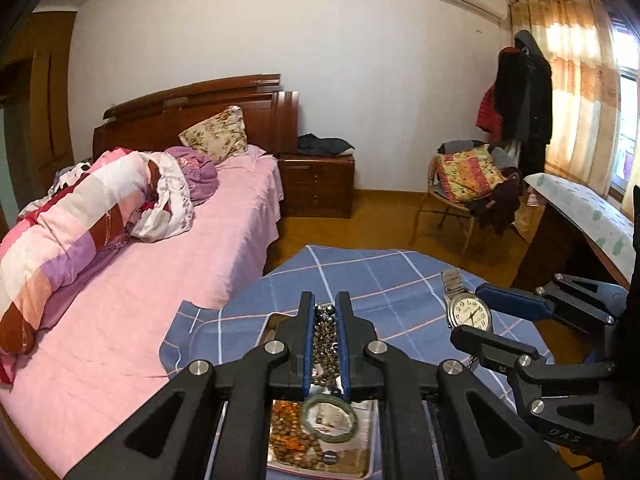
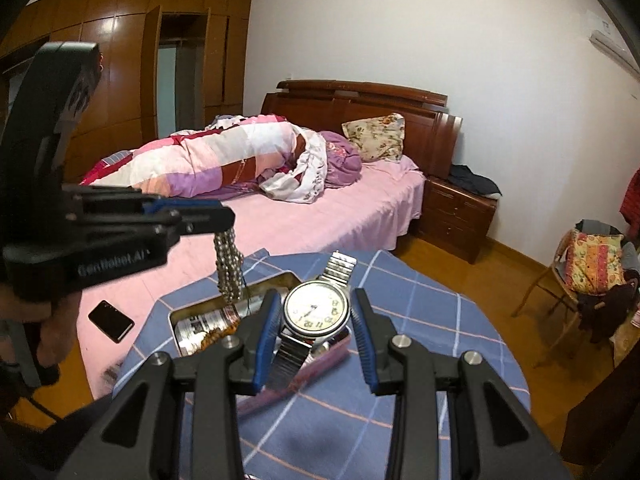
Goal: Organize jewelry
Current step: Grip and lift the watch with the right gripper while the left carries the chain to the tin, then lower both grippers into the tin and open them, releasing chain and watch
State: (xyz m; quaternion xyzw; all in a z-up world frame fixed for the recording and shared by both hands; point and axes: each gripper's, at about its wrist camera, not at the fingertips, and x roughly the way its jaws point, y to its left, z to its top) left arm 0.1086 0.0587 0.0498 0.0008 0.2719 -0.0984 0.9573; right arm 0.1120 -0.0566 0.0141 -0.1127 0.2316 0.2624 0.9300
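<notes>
My left gripper is shut on a metallic bead bracelet and holds it above an open tin box. In the tin lie a green jade bangle and brown bead strings. In the right wrist view the bracelet hangs from the left gripper over the tin. My right gripper holds a silver wristwatch by its dial, its band hanging loose, above the blue checked cloth. The watch also shows in the left wrist view, in the right gripper.
The cloth-covered table stands beside a bed with a pink sheet. A black phone lies on the bed near the table. A purple pouch edge lies under the watch. A chair with cushions and a desk stand to the right.
</notes>
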